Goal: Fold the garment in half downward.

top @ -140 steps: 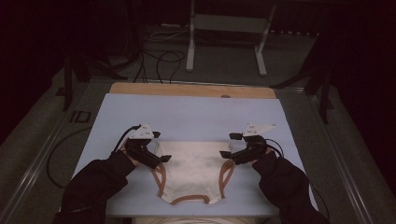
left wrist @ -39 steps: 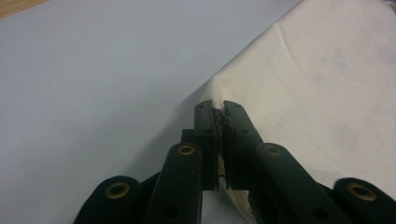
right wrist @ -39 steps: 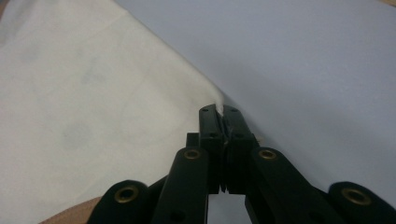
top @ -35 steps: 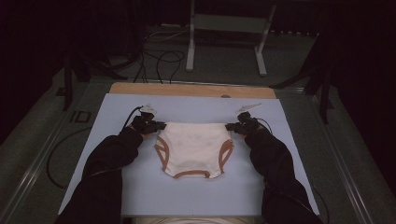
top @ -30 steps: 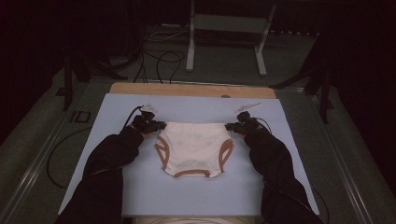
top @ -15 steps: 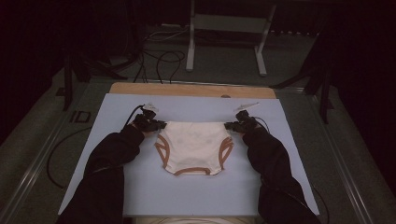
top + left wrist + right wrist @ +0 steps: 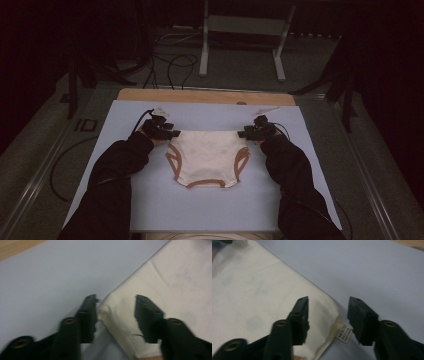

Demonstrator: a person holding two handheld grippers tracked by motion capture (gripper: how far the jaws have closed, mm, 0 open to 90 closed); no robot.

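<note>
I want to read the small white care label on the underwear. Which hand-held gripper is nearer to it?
Right. The right hand-held gripper is open astride the underwear corner where the label sticks out. The left hand-held gripper is open at the opposite waistband corner.

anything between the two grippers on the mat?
Yes: in the high view, the cream underwear lies flat between the left gripper and right gripper, one at each waistband corner.

High view overlooks the table point(image 7: 150, 210); both gripper views closely share its garment point(image 7: 207, 157).
</note>
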